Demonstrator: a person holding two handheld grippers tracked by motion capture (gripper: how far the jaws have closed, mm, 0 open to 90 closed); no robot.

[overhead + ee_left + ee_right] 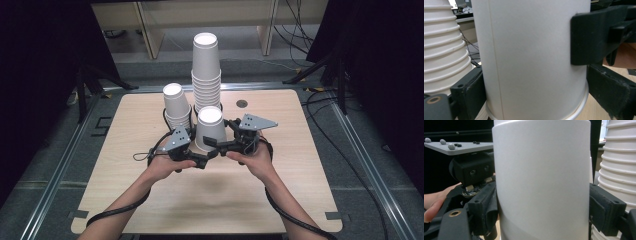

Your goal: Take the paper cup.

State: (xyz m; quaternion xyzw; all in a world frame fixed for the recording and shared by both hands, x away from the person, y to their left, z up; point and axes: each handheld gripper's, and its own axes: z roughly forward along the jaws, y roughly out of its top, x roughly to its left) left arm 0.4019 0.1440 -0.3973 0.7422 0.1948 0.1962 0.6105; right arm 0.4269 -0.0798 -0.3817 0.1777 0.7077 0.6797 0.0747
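Observation:
An upturned white paper cup stands on the wooden table in front of two stacks of like cups. My left gripper reaches in from the left, low on the cup, and its pads lie against the cup's base near the rim. My right gripper comes in from the right, with its pads set against both sides of the cup. One right jaw also shows as a black block on the cup's side in the left gripper view.
Just behind the held cup rises a tall stack of cups, and a shorter stack stands to its left. Ribbed cup rims crowd the grippers' far side. A small round hole marks the table's far part.

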